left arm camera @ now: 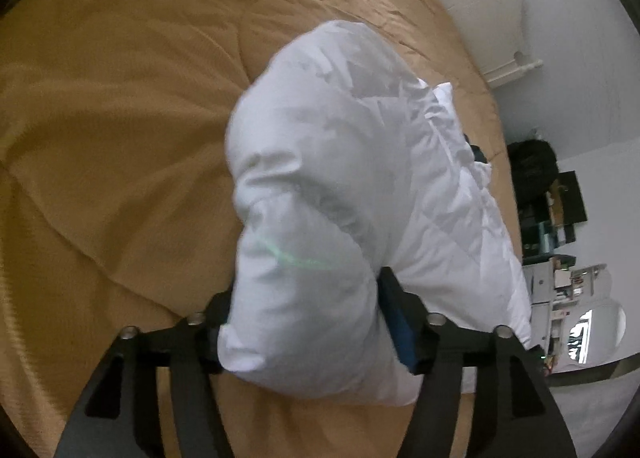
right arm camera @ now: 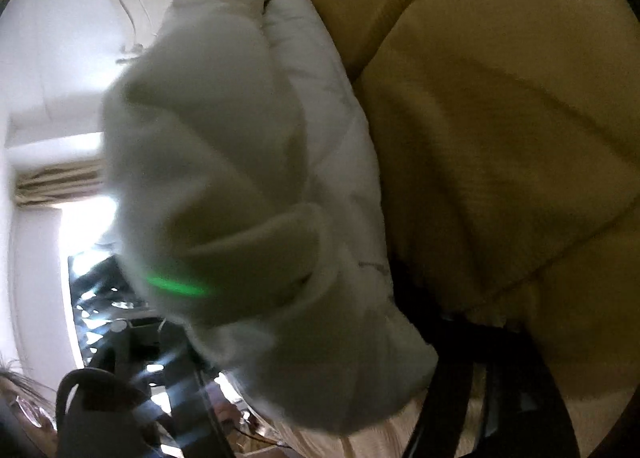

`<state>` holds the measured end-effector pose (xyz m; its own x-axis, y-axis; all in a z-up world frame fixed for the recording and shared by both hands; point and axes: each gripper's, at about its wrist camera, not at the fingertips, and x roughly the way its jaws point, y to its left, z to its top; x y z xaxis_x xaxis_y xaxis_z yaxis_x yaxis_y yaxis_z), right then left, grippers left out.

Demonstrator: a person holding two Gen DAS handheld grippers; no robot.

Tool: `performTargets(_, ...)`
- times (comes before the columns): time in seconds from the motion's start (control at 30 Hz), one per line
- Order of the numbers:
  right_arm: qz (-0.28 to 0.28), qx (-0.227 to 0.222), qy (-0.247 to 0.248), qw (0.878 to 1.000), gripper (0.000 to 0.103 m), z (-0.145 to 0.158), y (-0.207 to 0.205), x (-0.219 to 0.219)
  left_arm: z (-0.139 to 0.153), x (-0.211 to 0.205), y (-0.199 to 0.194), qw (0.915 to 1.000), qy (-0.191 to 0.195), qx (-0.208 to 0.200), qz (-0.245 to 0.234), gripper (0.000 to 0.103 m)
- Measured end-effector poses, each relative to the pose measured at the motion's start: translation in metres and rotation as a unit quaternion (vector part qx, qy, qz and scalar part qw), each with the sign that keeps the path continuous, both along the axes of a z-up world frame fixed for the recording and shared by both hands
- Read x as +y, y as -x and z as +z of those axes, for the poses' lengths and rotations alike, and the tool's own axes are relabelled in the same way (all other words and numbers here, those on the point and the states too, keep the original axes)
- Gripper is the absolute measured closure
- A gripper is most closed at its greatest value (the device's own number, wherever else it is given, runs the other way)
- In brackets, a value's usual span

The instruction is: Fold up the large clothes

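The left tool (left arm camera: 308,322) clamps a bunched white padded garment (left arm camera: 340,185) above the tan bed (left arm camera: 120,117); the right tool (right arm camera: 280,338) seems clamped on it too, though blurred.

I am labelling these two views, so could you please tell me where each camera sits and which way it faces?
Left wrist: on the left hand-held gripper, looking along its fingers, shut on the white padded garment above a tan bedspread.
Right wrist: on the right hand-held gripper, blurred, its fingers mostly hidden by cloth.
Shared: garment and bedspread.
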<state>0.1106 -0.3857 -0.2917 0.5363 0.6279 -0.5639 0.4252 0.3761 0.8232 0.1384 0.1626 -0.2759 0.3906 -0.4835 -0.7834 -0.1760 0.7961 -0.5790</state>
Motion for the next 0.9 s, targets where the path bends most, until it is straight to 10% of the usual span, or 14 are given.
performTargets(0.2,-0.039,0.052,0.080,0.995,0.020,0.038,0.026,-0.014,0.041,0.037,0.011,0.9938,-0.106,-0.009,0.033,0.022)
performTargets(0.37,-0.059,0.040,0.261,0.963,0.020,0.104,0.036,-0.001,0.092,0.021,0.016,0.9651,-0.246,-0.076,0.050,0.022)
performTargets(0.57,0.039,-0.119,0.441,0.889,0.028,0.165,-0.024,0.075,0.114,-0.065,-0.006,0.9611,-0.221,-0.159,-0.045,0.022)
performTargets(0.8,0.162,-0.146,0.368,0.904,0.044,0.114,-0.064,0.140,0.070,-0.119,-0.043,0.9631,-0.194,-0.146,-0.117,0.022)
performTargets(0.9,0.182,-0.121,0.400,0.890,0.045,0.092,-0.064,0.157,0.036,-0.119,-0.059,0.9686,-0.199,-0.103,-0.107,0.022)
